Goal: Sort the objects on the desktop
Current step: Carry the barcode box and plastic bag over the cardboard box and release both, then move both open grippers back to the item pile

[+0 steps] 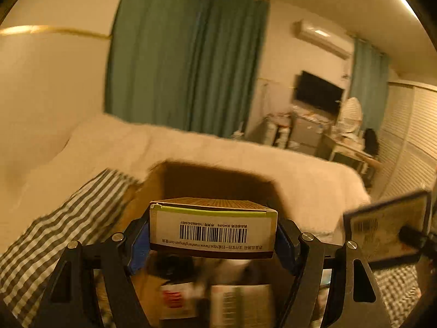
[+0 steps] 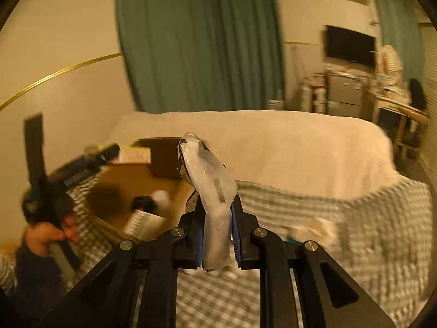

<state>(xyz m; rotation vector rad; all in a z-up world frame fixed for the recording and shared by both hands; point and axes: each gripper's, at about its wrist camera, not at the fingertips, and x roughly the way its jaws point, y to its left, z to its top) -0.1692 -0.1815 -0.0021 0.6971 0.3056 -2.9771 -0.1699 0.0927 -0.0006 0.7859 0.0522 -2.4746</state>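
My left gripper (image 1: 213, 235) is shut on a small medicine box (image 1: 213, 228) with a barcode, held above an open cardboard box (image 1: 218, 180). Blurred packets (image 1: 218, 303) lie inside the box below it. My right gripper (image 2: 217, 235) is shut on a clear plastic packet (image 2: 210, 188) that stands up between the fingers, above the checked cloth (image 2: 218, 298). In the right wrist view the cardboard box (image 2: 131, 180) sits to the left with bottles (image 2: 144, 216) in it, and the left gripper (image 2: 90, 161) with its medicine box (image 2: 135, 154) hangs over it. The right gripper's packet also shows in the left wrist view (image 1: 387, 227).
A green-and-white checked cloth (image 1: 68, 227) covers the table. A bed with a cream blanket (image 2: 286, 147) lies behind it. Green curtains (image 2: 196, 41), a TV (image 2: 349, 45) and a cluttered desk (image 2: 396, 101) stand further back. White scraps (image 2: 314, 228) lie on the cloth at right.
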